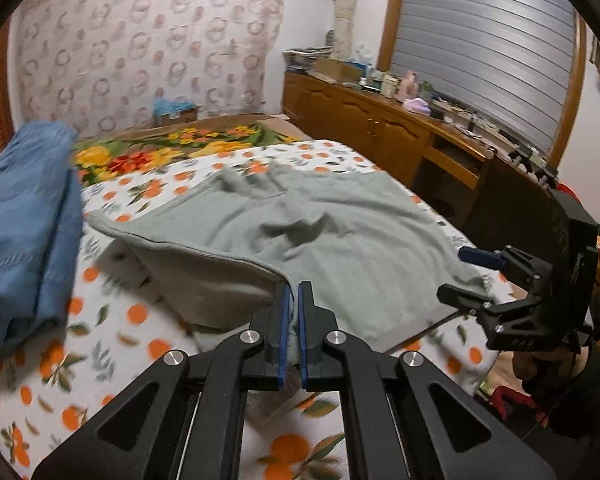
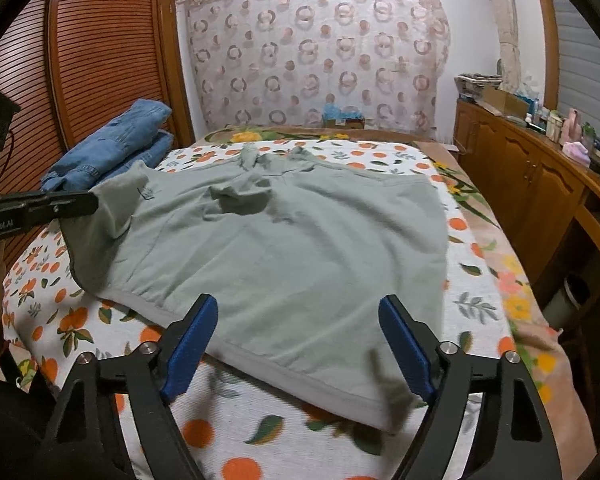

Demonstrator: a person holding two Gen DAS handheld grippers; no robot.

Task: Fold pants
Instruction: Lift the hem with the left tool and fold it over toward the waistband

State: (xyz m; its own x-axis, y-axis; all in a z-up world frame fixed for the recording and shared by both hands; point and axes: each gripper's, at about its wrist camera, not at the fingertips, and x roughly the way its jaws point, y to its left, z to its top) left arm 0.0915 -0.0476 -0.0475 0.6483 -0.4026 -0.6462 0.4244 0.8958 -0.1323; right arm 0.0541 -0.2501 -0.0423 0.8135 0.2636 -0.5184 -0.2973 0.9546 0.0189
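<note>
the pants (image 2: pixel 284 248) lie spread on the bed (image 2: pixel 260 432), straight ahead of the right claw (image 2: pixel 298 344). the left claw (image 1: pixel 293 312) pinches their left corner, lifted. folded jeans (image 2: pixel 112 148) lie far left; the cabinet (image 2: pixel 532 184) stands right.

Both wrist views look low and close across the bed (image 1: pixel 112 320) toward the patterned curtain (image 2: pixel 316 52). The left view angles rightward toward the wooden cabinets (image 1: pixel 364 120). Both share the curtain.
</note>
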